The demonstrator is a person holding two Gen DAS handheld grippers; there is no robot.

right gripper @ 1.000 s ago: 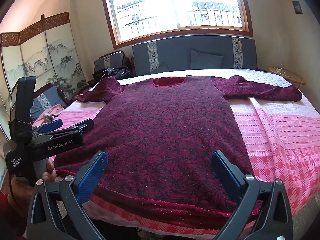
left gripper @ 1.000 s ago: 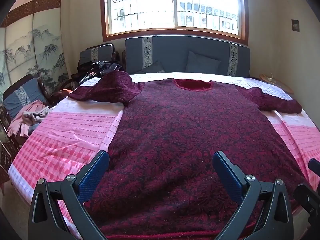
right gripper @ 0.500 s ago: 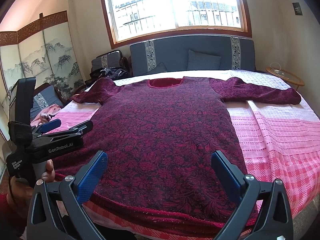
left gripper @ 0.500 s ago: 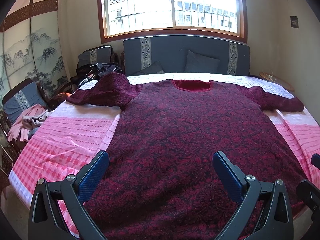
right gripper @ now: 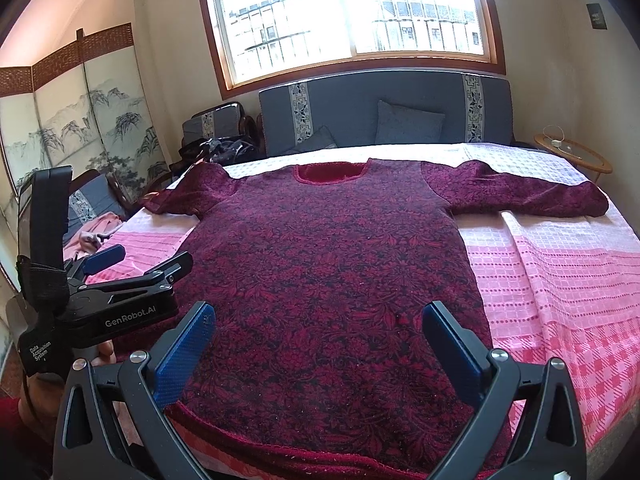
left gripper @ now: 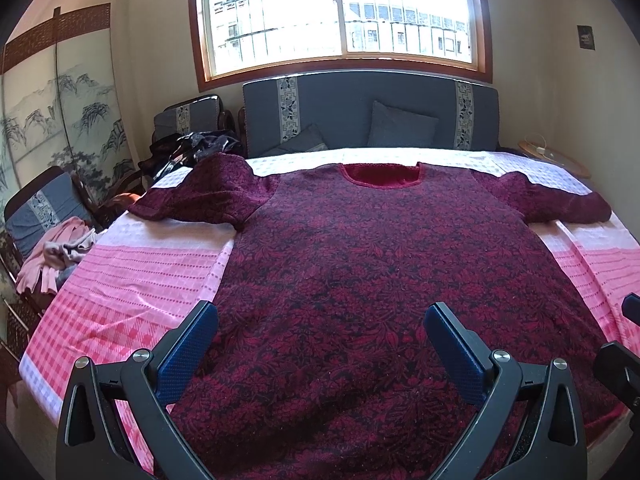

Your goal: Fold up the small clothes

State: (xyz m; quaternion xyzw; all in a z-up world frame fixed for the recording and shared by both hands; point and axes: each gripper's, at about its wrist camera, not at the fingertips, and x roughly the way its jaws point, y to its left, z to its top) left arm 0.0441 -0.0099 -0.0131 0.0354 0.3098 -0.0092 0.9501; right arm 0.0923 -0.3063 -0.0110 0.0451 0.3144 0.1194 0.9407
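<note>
Sweater, dark red with a leafy pattern, lies flat and face up on the bed, which is covered with a pink and white checked spread; the hem is at the near edge of the bed and the neckline points toward the grey headboard. Both sleeves are spread out sideways: the one on the left of the picture is bunched and partly doubled over near the bed's corner, the other lies straight across the spread. The left gripper hangs over the lower part of the sweater with its blue-padded fingers spread wide and nothing between them; whether the tips touch the cloth cannot be told. The right gripper is likewise spread wide and empty above the hem, just beside the left one, whose black body shows at the left of the right wrist view. Two grey cushions lean on the headboard. Beside the bed, on the left, stand a painted folding screen, a chair with a grey cushion holding a heap of pink clothes, and another chair with dark clothing piled on it, close to the bunched sleeve. A small round table stands at the far right corner, under a bright window.
</note>
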